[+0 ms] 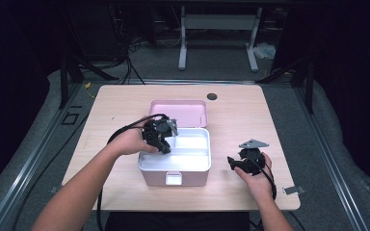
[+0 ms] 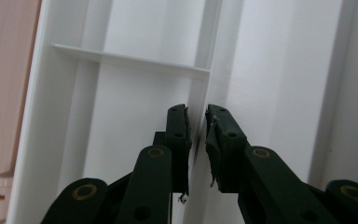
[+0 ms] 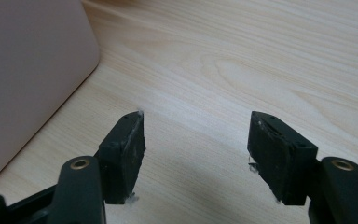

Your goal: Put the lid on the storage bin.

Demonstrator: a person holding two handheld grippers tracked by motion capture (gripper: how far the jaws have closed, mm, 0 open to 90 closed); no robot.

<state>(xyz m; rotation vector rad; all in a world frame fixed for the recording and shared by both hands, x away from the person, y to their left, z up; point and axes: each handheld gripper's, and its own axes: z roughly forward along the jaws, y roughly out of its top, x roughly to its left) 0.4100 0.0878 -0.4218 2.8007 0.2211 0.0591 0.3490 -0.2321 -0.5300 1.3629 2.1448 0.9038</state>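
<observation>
From the high view, the pink box sits mid-table with its white tray inside and its pink lid lying flat just behind it. The left gripper reaches down into the tray's left part. The left gripper view adds the detail: the jaws straddle a thin white divider wall, slightly parted, pads apparently not pressing it. The tray's compartments hold nothing. Right of the box, the right gripper hovers over bare table, jaws wide apart and holding nothing.

Dark room, grey floor, wooden table
</observation>
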